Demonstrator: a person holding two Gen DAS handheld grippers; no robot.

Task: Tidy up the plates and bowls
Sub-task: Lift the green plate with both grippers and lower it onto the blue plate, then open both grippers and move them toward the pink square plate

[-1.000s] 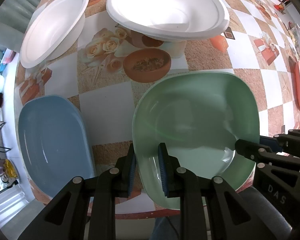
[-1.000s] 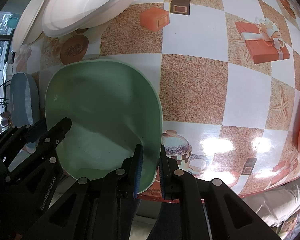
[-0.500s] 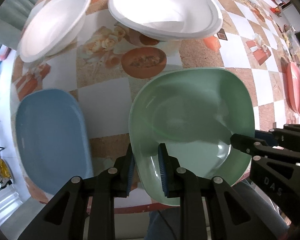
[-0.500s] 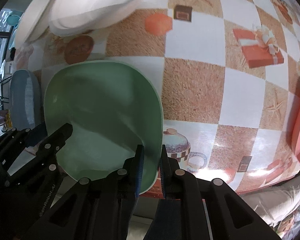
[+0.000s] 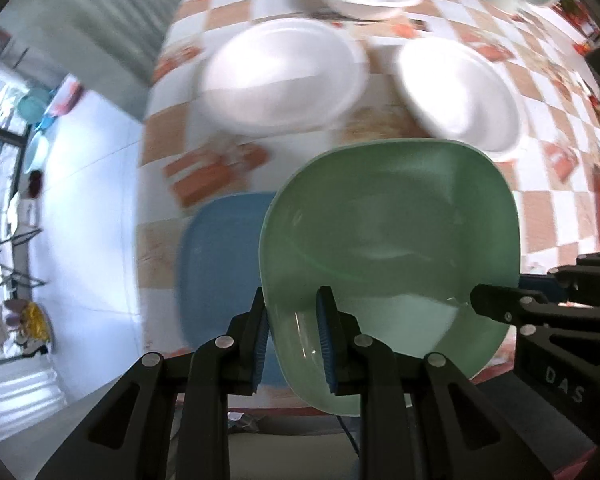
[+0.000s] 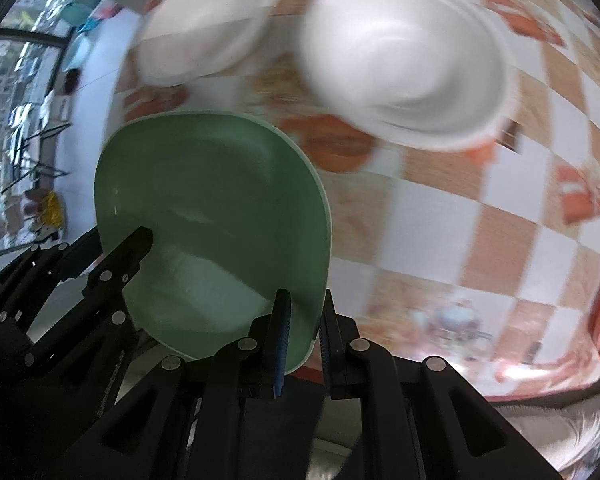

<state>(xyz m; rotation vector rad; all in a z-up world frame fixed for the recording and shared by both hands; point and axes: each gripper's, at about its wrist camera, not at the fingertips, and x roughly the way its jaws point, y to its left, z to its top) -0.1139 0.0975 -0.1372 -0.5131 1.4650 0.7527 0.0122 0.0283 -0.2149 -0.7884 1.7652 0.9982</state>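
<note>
Left wrist view, left to right: blue plate (image 5: 220, 272) flat on the tabletop (image 5: 548, 128), green plate (image 5: 388, 248) lifted and overlapping its right edge. Your left claw (image 5: 291, 328) is clamped on the green plate's near-left rim; your right claw (image 6: 303, 328) pinches the opposite rim. White bowls (image 5: 280, 76) sit beyond, blurred. Step in hand, by my reading: carrying green over to stack on blue. Next move calls for centring it above blue, levelling, lowering, then parting both claws together.

Checkered table (image 5: 540, 148): white bowls (image 5: 280, 76), probably blue plate (image 5: 220, 280)
</note>
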